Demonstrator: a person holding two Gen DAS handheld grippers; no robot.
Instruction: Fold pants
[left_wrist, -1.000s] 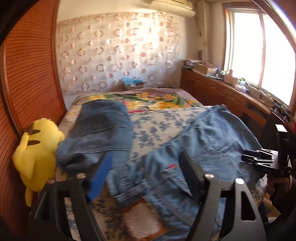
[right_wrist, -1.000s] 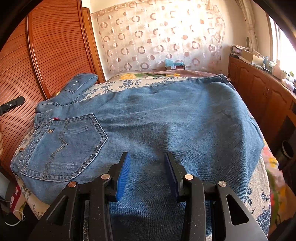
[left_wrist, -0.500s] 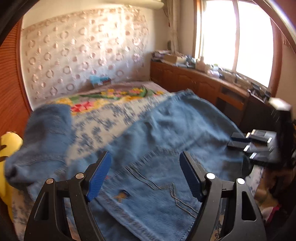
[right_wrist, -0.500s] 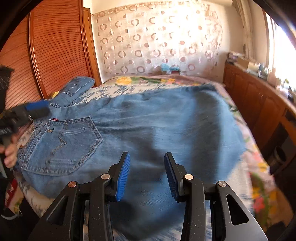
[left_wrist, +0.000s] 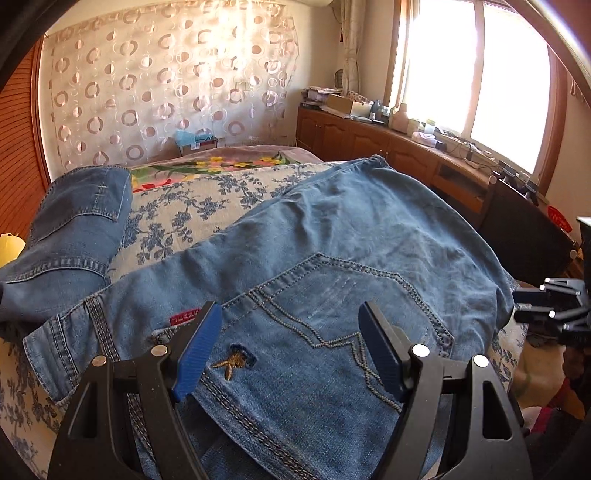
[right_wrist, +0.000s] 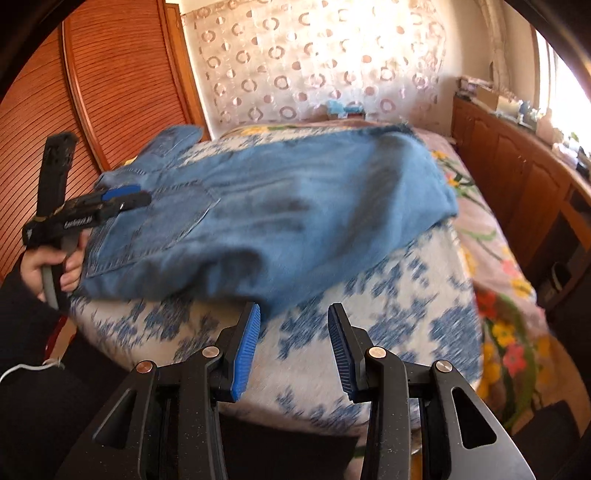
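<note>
Matt stitched denim pants, ribbed wood panel

My left wrist camera looks down along its fingers, close over the jeans by the back pocket, while my right looks from the bed's near edge — both share the jeans, bed and curtained far wall.

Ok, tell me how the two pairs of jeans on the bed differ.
The lighter jeans lie spread across the bed, back pocket up; the darker jeans sit folded into a compact bundle near the wooden wall. The lighter pair lies under the open left gripper; the darker pair lies off to its side. Both are blue denim on the floral bedspread.
</note>
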